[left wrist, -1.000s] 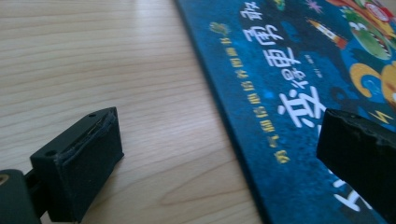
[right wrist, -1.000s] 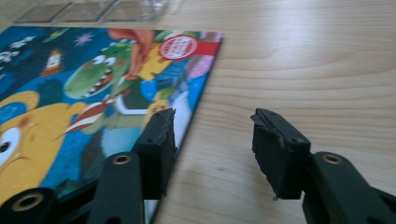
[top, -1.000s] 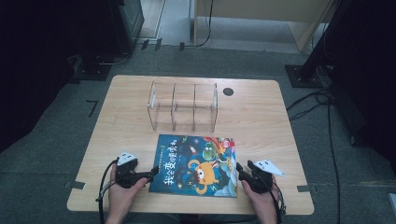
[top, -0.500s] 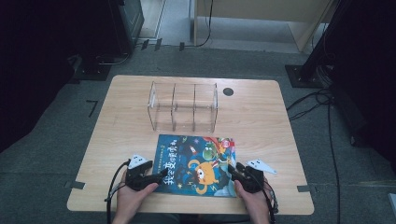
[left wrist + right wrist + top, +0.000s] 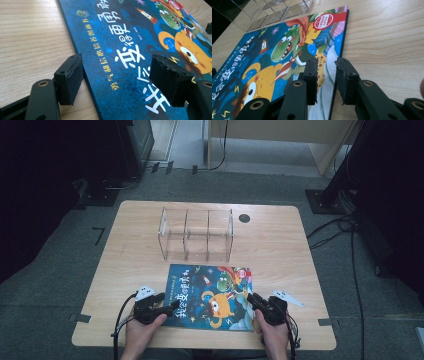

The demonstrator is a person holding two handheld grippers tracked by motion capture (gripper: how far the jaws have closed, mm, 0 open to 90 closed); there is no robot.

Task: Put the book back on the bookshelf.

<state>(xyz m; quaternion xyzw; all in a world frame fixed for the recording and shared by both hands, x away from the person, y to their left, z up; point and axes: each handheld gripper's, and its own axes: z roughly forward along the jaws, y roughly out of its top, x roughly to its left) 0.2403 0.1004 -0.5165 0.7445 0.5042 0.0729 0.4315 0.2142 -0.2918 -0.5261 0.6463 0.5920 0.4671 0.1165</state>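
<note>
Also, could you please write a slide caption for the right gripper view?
Right gripper, jaws open, straddling the right edge of a colourful dinosaur picture book on a wooden table.

The picture book's [image 5: 130, 62] blue cover carries a large white Chinese title, of which "变得更勇敢" can be read in the left gripper view. Beside it, nearer the cover's left edge, runs a smaller yellow line, "勇气和信心培养图画书". A round red seal [image 5: 323, 20] near the cover's far right corner bears print too small to read.
</note>
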